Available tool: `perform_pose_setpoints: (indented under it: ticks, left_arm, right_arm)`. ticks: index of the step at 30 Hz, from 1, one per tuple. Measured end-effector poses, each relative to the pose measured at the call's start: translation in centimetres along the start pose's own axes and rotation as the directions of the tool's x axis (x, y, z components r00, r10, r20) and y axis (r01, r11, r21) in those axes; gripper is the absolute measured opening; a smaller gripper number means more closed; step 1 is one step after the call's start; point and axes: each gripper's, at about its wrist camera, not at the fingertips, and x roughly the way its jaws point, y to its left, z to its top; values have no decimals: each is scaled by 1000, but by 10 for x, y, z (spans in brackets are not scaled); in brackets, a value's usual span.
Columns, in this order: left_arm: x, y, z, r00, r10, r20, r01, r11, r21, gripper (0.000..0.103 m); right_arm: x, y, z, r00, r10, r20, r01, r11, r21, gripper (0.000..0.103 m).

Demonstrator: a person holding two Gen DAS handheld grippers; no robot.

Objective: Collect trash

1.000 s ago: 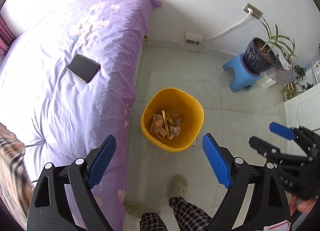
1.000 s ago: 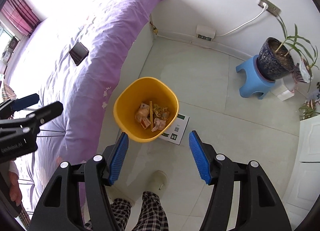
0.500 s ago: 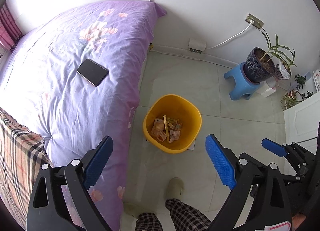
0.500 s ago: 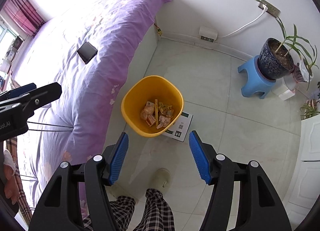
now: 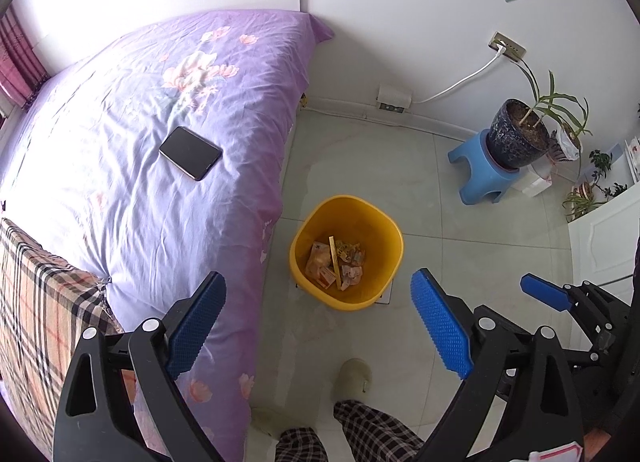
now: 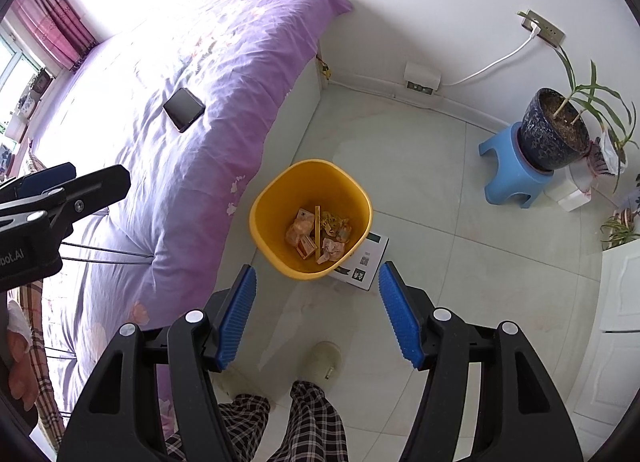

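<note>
A yellow bin (image 5: 372, 218) (image 6: 276, 190) stands on the tiled floor beside the bed, with crumpled wrappers (image 5: 336, 260) (image 6: 318, 234) and a yellow stick at its bottom. My left gripper (image 5: 318, 302) hangs high above the floor, open, nothing between its blue pads. My right gripper (image 6: 316, 290) is also open and empty, above the floor just in front of the bin. The right gripper (image 5: 560, 298) shows at the right edge of the left wrist view. The left gripper (image 6: 60, 190) appears over the bed in the right wrist view.
A purple bed (image 5: 120, 142) with a black phone (image 5: 191, 153) fills the left. A printed white box (image 6: 364, 258) lies under the bin's right side. A potted plant (image 5: 520, 134) sits on a blue stool (image 5: 480, 174). A person's plaid trouser legs (image 6: 304, 422) and slippers are below.
Both grippers have risen a little, so the bin looks smaller and more of the bed and wall shows. The jaws stand as before, still empty.
</note>
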Motion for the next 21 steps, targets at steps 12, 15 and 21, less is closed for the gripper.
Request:
perform_pose_setpoints:
  ticks: [12, 15, 21]
  left_arm:
    - [0, 1, 0, 1000, 2, 0, -2, 1000, -1, 94]
    - [0, 1, 1, 1000, 2, 0, -2, 1000, -1, 94]
    - [0, 2, 0, 1000, 2, 0, -2, 1000, 1, 94]
  right_arm:
    - [0, 3, 1, 1000, 5, -1, -5, 1000, 0, 65]
    - [0, 3, 2, 1000, 5, -2, -5, 1000, 0, 65]
    - [0, 3, 2, 1000, 7, -4, -7, 1000, 2, 65]
